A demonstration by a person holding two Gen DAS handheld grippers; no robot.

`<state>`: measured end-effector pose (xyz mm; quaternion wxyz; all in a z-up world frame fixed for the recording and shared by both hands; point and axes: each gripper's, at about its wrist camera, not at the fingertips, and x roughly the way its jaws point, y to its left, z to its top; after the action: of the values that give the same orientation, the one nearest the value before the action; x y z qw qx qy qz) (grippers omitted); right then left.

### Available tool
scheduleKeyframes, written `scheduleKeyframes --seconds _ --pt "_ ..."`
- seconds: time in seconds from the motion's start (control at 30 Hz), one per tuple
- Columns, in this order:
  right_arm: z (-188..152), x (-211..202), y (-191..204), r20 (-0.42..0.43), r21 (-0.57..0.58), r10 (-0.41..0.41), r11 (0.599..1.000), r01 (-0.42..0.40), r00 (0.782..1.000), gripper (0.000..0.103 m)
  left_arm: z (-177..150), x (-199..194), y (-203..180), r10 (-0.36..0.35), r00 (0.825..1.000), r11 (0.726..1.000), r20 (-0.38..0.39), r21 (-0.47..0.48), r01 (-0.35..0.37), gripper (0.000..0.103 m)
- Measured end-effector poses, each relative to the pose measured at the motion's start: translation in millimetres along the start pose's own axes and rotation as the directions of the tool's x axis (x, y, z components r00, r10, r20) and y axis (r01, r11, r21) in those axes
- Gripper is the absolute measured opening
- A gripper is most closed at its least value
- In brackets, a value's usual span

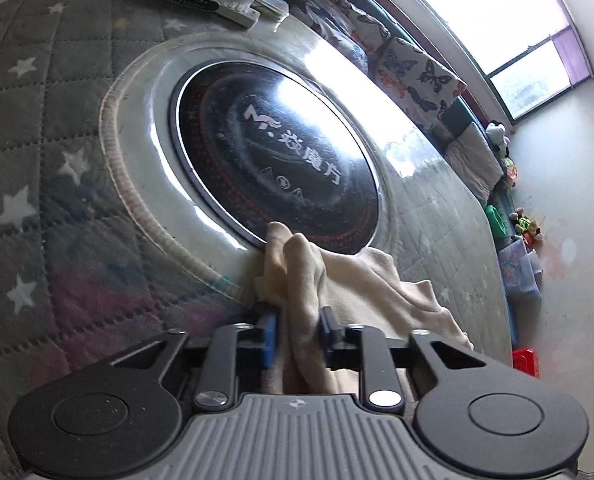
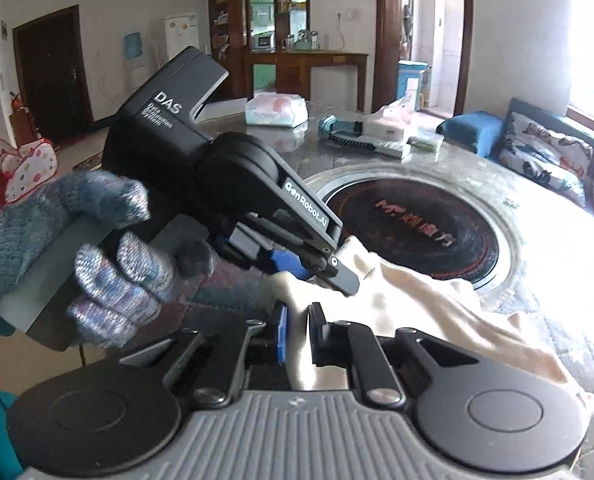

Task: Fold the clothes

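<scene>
A cream garment lies bunched on the round table beside the black cooktop disc. My left gripper is shut on a gathered fold of the cloth, which runs up between its blue pads. In the right wrist view my right gripper is also shut on an edge of the cream garment. The left gripper shows there just above, held by a gloved hand, its fingers clamped on the same cloth. The two grippers sit close together.
The table wears a grey star-patterned quilted cover. At its far side lie a teal brush, boxes and a tissue pack. A butterfly-print sofa runs along the window. Cabinets and a door stand behind.
</scene>
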<state>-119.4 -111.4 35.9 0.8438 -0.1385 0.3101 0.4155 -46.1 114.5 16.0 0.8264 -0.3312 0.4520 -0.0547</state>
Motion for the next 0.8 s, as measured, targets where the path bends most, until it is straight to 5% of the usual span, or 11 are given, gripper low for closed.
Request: scheduleKeyframes --seconds 0.17,0.37,0.43,0.57,0.67,0.8 --pt "-7.7 -17.4 -14.8 0.024 0.052 -0.062 0.997 0.061 0.998 0.026 -0.9 -4.8 -5.5 0.022 0.999 0.999 0.023 0.050 -0.023 0.018" --pt "-26.8 -39.9 -57.3 -0.010 0.181 -0.233 0.956 0.231 0.972 0.027 -2.8 -5.6 -16.5 0.053 0.997 0.990 0.060 0.128 -0.060 0.017" --pt "-37.6 -45.4 -81.2 -0.039 0.246 -0.311 0.918 0.311 0.950 0.027 -3.3 -5.9 -20.5 0.061 0.995 0.985 0.073 0.154 -0.072 0.016" --pt "-57.9 -52.2 -114.5 -0.070 0.372 -0.375 0.850 0.373 0.924 0.042 -4.3 -6.6 -28.3 0.077 0.992 0.974 0.100 0.206 -0.097 0.015" --pt "-75.8 -50.7 -143.2 -0.096 0.469 -0.408 0.786 0.402 0.908 0.042 -6.5 -8.3 -37.6 0.085 0.989 0.959 0.123 0.258 -0.115 0.013" --pt "-95.2 -50.2 -165.8 -0.087 0.603 -0.366 0.722 0.341 0.927 0.042 -9.8 -9.0 -49.0 0.093 0.985 0.936 0.148 0.324 -0.137 0.011"
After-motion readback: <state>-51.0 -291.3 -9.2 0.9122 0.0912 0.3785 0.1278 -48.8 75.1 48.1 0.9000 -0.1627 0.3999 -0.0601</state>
